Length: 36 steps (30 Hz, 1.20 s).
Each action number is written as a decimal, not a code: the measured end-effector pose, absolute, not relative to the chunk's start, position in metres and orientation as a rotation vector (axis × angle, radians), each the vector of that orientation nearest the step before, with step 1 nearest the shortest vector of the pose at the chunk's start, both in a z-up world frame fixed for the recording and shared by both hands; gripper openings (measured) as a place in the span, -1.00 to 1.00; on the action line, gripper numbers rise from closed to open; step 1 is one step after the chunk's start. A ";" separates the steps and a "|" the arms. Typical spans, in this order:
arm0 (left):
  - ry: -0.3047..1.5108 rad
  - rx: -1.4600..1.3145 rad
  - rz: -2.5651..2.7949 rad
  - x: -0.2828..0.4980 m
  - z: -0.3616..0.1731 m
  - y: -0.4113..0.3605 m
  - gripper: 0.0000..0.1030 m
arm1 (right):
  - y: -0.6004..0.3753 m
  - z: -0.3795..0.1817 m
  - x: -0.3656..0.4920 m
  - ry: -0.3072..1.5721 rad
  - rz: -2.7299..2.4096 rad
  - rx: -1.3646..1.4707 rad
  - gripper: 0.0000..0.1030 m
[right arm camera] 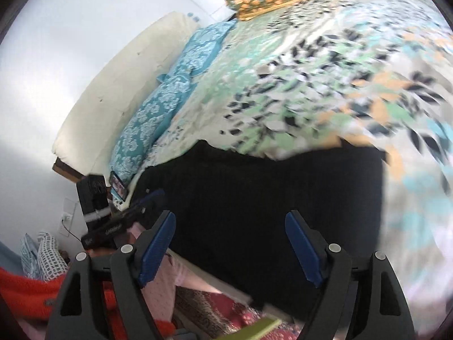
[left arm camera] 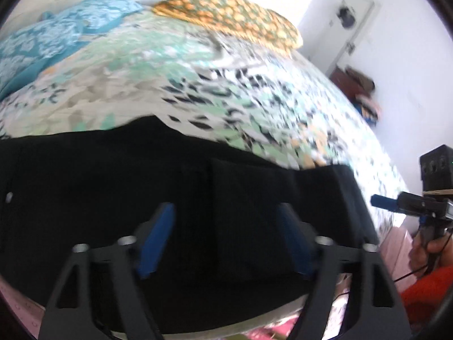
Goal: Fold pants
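Note:
Black pants [left arm camera: 170,184] lie flat on the bed near its front edge, and also show in the right wrist view [right arm camera: 269,187]. My left gripper [left arm camera: 226,212] is open and empty, hovering just above the pants with its blue pads [left arm camera: 158,235] spread wide. My right gripper [right arm camera: 230,221] is open and empty too, over the pants near the bed's edge. The right gripper also shows at the far right of the left wrist view [left arm camera: 382,201]. The left gripper shows at the left of the right wrist view [right arm camera: 147,198]. Both views are motion-blurred.
The bed has a leaf-patterned sheet [left arm camera: 226,90], an orange-patterned pillow [left arm camera: 235,14] and a teal pillow [left arm camera: 56,34] at the far side. A phone [right arm camera: 118,187] lies near the teal pillow. A red patterned rug [right arm camera: 223,314] lies below the bed edge. A door [left arm camera: 348,28] is at the back right.

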<state>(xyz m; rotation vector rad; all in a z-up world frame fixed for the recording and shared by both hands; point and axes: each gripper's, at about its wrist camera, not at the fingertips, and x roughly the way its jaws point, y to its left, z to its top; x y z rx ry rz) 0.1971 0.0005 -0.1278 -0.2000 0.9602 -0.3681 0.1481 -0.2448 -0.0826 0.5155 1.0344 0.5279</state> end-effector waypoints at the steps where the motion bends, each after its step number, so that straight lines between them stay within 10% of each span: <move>1: 0.987 -0.185 -0.376 0.200 -0.134 -0.006 0.20 | -0.254 -0.086 0.137 1.038 0.510 0.529 0.55; 6: 1.074 -0.139 -0.351 0.210 -0.156 -0.019 0.11 | -0.295 -0.099 0.102 1.042 0.461 0.642 0.55; 9: 1.128 -0.141 -0.335 0.208 -0.161 -0.021 -0.79 | -0.303 -0.091 0.105 0.985 0.457 0.605 0.55; 11: 1.132 -0.201 -0.322 0.209 -0.160 -0.014 -0.94 | -0.300 -0.087 0.107 0.959 0.450 0.555 0.55; 18: 1.055 -0.255 -0.243 0.201 -0.131 0.023 -0.95 | -0.275 -0.074 0.111 0.918 0.457 0.339 0.55; 24: 1.133 -0.149 -0.212 0.205 -0.163 0.007 -0.68 | -0.241 -0.134 0.141 1.162 0.479 0.275 0.57; 28: 1.049 -0.202 -0.170 0.200 -0.147 0.024 0.54 | -0.251 -0.130 0.142 1.127 0.494 0.326 0.61; 36: 1.123 -0.184 -0.182 0.205 -0.164 0.022 0.32 | -0.270 -0.081 0.151 0.963 0.497 0.342 0.61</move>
